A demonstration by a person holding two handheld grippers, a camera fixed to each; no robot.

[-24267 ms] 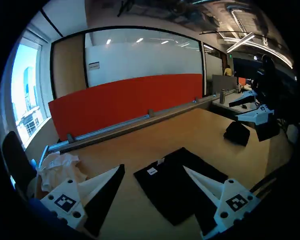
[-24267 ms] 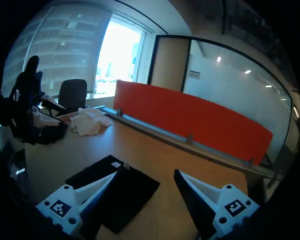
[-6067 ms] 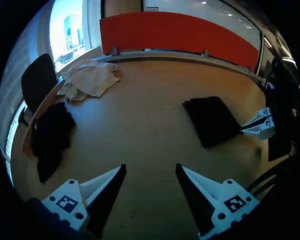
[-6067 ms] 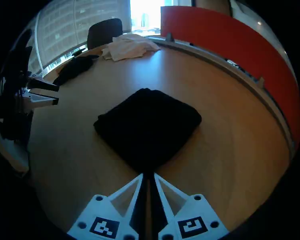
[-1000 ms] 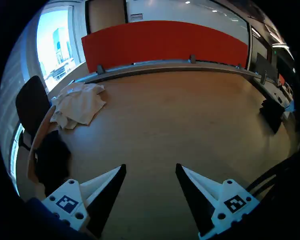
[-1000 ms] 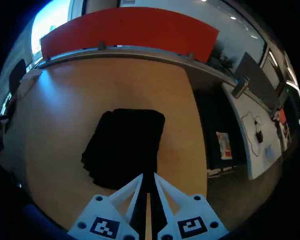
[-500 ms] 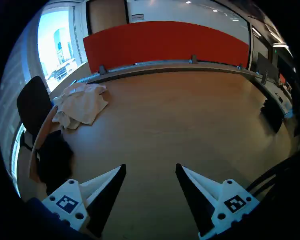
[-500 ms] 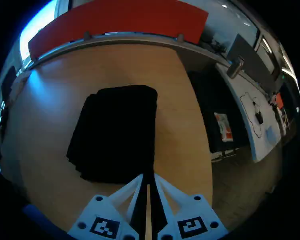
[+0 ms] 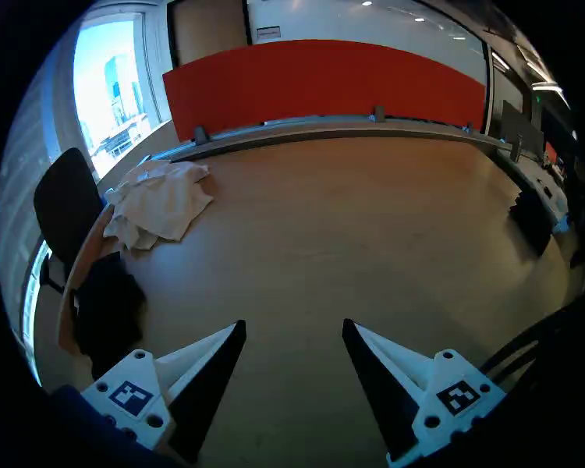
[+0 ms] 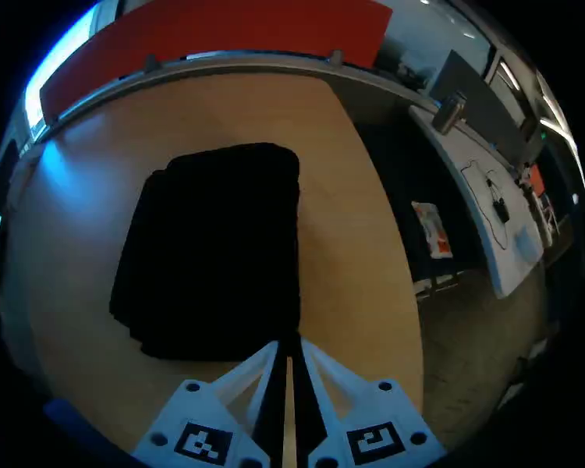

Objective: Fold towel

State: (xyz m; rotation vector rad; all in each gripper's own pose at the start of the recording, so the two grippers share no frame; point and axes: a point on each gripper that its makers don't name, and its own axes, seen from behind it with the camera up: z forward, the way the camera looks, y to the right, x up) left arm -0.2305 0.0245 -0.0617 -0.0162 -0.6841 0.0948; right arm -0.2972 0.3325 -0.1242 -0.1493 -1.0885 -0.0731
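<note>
In the right gripper view, the right gripper point(image 10: 290, 340) has its fingers pressed together on the near right corner of the black towel point(image 10: 214, 242), black pad against black cloth. The towel lies folded into a thick, roughly rectangular pad on the wooden table point(image 10: 347, 257), with its layered edges showing along the left and near sides and its right side close to the table's right edge. Past that edge the floor drops away dark, and farther right a white desk point(image 10: 491, 234) carries a metal bottle point(image 10: 448, 114) and some cables. A red partition point(image 10: 214, 27) runs along the far side of the table. In the left gripper view, the left gripper point(image 9: 292, 324) hangs with its fingers spread wide, nothing between them, over bare tabletop point(image 9: 331, 234). Near its left finger, at the table's left edge, sits a crumpled black cloth point(image 9: 105, 308), and a dark chair point(image 9: 62, 207) stands just beyond that edge. Farther back on the left lies a heap of white cloth point(image 9: 160, 204). At the table's far right edge the towel point(image 9: 530, 222) shows as a small dark shape, well apart from this gripper. The partition point(image 9: 324, 78) closes the far side, with a bright window point(image 9: 109, 93) at its left
</note>
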